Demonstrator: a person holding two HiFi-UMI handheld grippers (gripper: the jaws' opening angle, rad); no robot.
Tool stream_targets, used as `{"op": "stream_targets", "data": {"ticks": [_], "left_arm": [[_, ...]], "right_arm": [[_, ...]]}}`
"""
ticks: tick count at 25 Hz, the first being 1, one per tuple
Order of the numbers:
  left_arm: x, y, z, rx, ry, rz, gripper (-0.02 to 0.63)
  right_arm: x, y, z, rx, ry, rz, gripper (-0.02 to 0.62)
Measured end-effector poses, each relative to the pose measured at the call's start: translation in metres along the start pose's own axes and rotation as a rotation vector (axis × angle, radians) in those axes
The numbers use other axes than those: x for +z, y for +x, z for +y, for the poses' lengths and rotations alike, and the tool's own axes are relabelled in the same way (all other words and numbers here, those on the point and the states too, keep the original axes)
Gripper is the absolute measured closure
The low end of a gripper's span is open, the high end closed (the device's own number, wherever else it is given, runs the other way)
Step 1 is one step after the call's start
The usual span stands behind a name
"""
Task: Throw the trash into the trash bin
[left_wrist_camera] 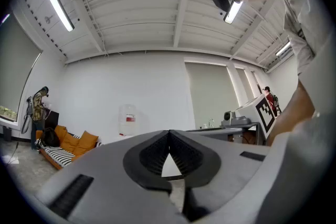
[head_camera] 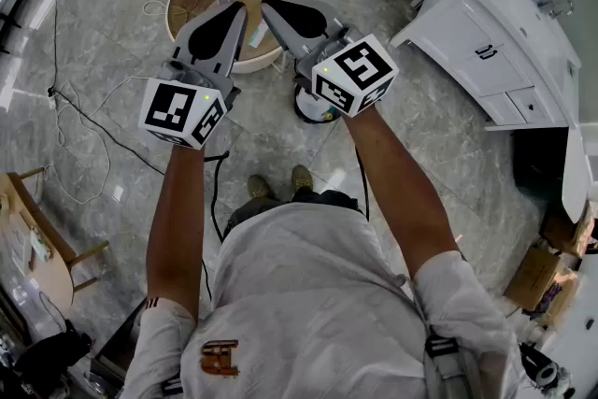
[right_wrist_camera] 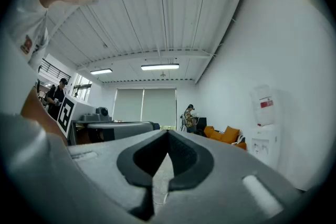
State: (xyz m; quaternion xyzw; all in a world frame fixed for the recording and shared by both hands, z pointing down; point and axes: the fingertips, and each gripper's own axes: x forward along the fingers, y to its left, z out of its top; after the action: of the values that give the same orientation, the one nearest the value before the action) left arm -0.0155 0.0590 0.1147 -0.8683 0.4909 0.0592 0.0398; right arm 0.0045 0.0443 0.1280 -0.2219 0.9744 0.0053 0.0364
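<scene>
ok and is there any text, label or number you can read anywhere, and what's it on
No words or numbers can be read.
Left cube, right cube: black-and-white square patterns, no words.
Shirt logo: red-brown mark, too blurred to read.
Dispenser label: red, too small to read.

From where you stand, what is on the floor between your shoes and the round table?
Head view: a small bin, mostly hidden under the right tongs; otherwise grey floor tiles.
</scene>
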Motion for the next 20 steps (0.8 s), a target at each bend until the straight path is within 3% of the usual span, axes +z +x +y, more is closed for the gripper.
{"op": "stream_targets", "data": {"ticks": [10, 20], "left_arm": [[-0.002, -0.003, 0.014, -0.013, -0.006, -0.007, 0.606], [-0.013, -0.016, 0.041, -0.035, -0.022, -0.012, 0.606]], "right_arm": [[0.003, 0.011, 0.003, 0.004, 0.002, -0.033, 0.595], [-0.009, 0.027, -0.004, -0.024, -0.032, 0.019, 0.594]]}}
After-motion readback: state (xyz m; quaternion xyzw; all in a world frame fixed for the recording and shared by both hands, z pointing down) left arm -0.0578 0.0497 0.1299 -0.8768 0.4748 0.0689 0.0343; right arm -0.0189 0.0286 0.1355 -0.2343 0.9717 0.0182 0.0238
